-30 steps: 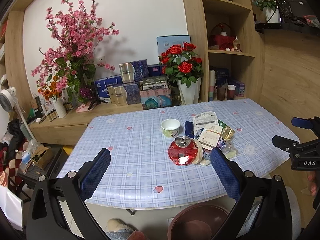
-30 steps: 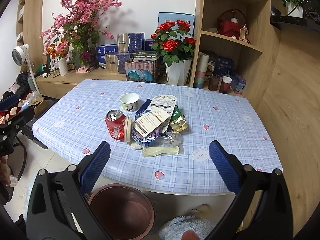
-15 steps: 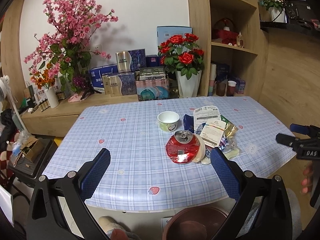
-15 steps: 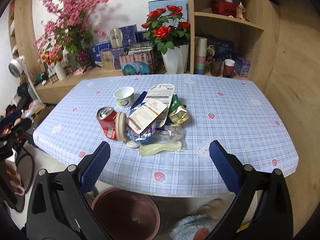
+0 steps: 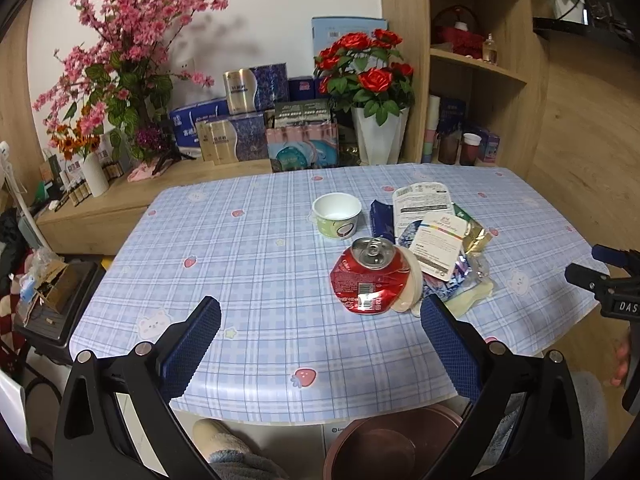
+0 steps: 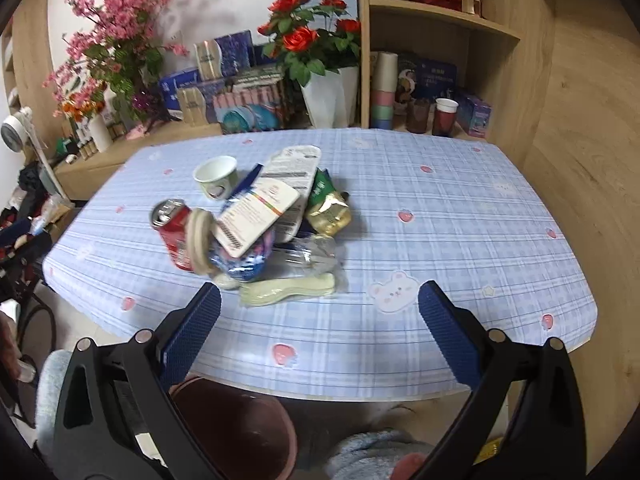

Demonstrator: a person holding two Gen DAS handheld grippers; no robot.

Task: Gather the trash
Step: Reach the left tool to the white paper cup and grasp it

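Note:
A pile of trash lies on the blue checked tablecloth (image 5: 248, 264): a crushed red can (image 5: 370, 276) (image 6: 174, 232), a white paper cup (image 5: 337, 215) (image 6: 216, 178), white wrappers (image 5: 438, 246) (image 6: 260, 212), a gold-green packet (image 5: 474, 236) (image 6: 328, 208) and a pale plastic spoon pack (image 6: 288, 290). My left gripper (image 5: 320, 338) is open and empty over the table's near edge, just before the can. My right gripper (image 6: 320, 330) is open and empty, in front of the spoon pack. A brown bin (image 5: 392, 440) (image 6: 236, 432) stands on the floor under the near edge.
A white vase of red roses (image 5: 372, 92), boxes and pink blossoms (image 5: 120, 60) stand on the low shelf behind the table. A wooden shelf unit (image 6: 440, 40) rises at the back right. The right gripper shows at the left view's right edge (image 5: 612, 288).
Both grippers have moved forward and closer to the table; the trash pile looms larger. The right view has tilted down and swung left. Both stay open.

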